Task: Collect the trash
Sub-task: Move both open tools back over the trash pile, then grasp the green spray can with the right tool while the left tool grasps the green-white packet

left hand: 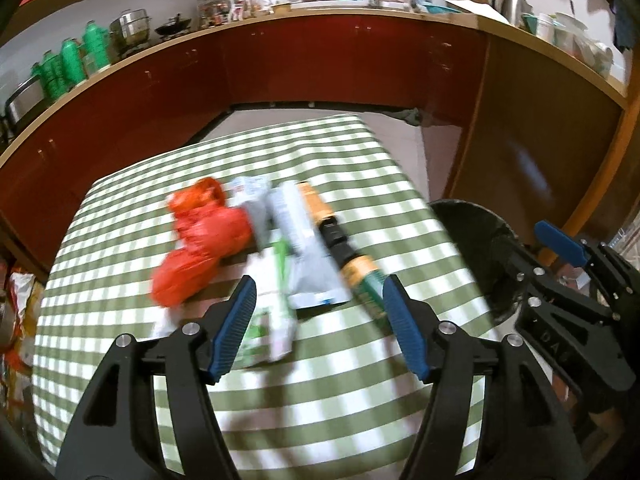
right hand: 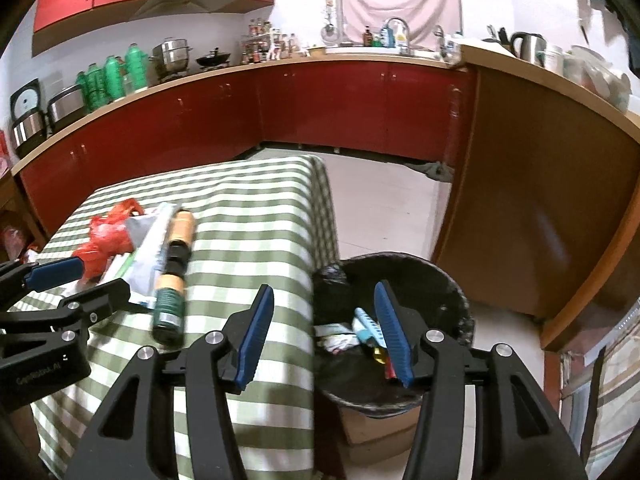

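Fingers on both our grippers are spread wide and grasp nothing. Our left gripper (left hand: 320,320) hovers over the trash heaped on the table (left hand: 360,420): a crumpled red plastic bag (left hand: 196,248), a grey-white packet (left hand: 304,248), a green-printed white wrapper (left hand: 268,328), and an orange, black and green tube (right hand: 174,276) lying nearest the table's right edge. All four sit together around the middle of the checked cloth, touching or overlapping. Our right gripper (right hand: 326,334) hangs above the black bin (right hand: 444,292), which stands on the floor just beside the table's right edge. Inside it we see a few pieces already dropped (right hand: 356,334). We judge the job partly done, with this pile left to move.
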Available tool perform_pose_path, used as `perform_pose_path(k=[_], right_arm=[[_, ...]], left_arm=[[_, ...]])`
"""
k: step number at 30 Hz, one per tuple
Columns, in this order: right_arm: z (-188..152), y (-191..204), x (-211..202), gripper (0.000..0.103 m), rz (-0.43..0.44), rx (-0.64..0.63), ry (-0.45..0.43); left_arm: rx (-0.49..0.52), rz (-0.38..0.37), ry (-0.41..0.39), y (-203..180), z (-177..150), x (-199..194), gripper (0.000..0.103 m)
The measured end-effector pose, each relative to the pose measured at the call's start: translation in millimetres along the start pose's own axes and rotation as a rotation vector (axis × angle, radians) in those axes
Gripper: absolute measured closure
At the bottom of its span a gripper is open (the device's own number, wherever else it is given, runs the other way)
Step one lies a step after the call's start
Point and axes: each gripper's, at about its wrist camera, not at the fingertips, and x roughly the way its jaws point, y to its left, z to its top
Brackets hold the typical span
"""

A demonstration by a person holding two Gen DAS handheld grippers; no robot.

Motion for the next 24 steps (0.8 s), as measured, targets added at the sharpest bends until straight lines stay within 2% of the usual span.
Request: perform_pose_path(k=[12, 24], right_arm=[[7, 50, 3, 0.050, 0.068, -0.066, 0.019], [4, 87, 22, 0.050, 0.098, -0.147, 0.107]], left_arm=[[-0.086, 0.066, 0.022, 58, -20, -2, 0.037], [-0.127, 0.057, 0.033, 81, -30, -1, 0.031]])
